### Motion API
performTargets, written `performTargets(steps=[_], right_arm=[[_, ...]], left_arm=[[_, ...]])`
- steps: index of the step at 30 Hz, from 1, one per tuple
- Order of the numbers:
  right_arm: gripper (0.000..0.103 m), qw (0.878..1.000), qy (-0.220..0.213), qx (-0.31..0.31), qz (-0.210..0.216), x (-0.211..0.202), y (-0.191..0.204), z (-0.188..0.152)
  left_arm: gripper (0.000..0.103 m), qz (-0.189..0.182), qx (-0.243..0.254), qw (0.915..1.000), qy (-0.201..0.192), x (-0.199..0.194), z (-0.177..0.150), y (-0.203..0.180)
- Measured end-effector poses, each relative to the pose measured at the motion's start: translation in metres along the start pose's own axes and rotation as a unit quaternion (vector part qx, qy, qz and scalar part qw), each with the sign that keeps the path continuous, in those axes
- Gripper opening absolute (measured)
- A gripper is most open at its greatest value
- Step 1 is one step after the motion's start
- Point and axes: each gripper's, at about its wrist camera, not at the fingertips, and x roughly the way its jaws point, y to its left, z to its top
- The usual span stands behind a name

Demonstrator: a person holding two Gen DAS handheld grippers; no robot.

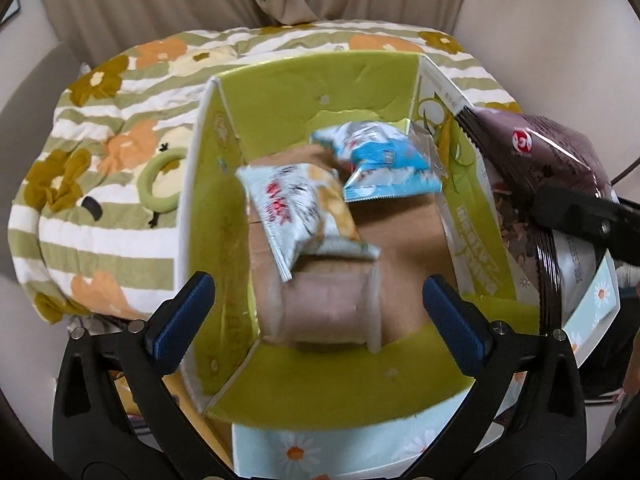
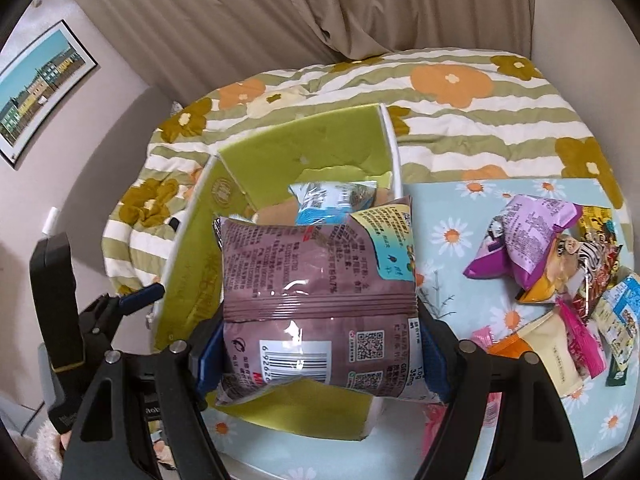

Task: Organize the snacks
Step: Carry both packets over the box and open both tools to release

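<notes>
Right gripper holds a brown bag over the box; left gripper stands wide above it.

The quilt [image 1: 100,152], striped green and white with orange flowers, lies behind the work area. The tabletop [image 2: 460,208] has a light blue daisy-print cover. The box [image 1: 304,80], green inside with a brown cardboard floor, stands open on it. The brown bag [image 2: 316,280] is clamped between the right gripper [image 2: 316,344] pads and hangs above the near right corner of the box. The loose snack pile [image 2: 560,264] lies on the tabletop to the right of the box, well apart from it. Inside the box lie a white packet [image 1: 296,212], a blue packet [image 1: 380,164] toward the far wall, and a blurred brown wrapped snack [image 1: 328,308] near the front. The left gripper [image 1: 316,312] is spread wide, holding nothing, over the near edge of the box.
</notes>
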Motion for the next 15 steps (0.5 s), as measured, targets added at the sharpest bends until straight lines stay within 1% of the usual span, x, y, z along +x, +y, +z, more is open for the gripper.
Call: performTargets(steps=[7,11,15], right_arm=[[0.075,0.999,-0.001,-0.036,0.022,-0.005,0.021,0.013],[0.076,0.998,0.008,-0.058,0.026,0.006,0.035,0.018],[0.077,0.997,0.026,-0.066,0.030,0.025,0.038,0.018]], left_arm=[[0.103,0.018,-0.028,0.9993,-0.016,-0.027,-0.008,0.010],[0.103,0.033,-0.037,0.9986,-0.016,-0.032,-0.011,0.018],[0.103,0.045,-0.048,0.9978,-0.007,-0.029,-0.016,0.027]])
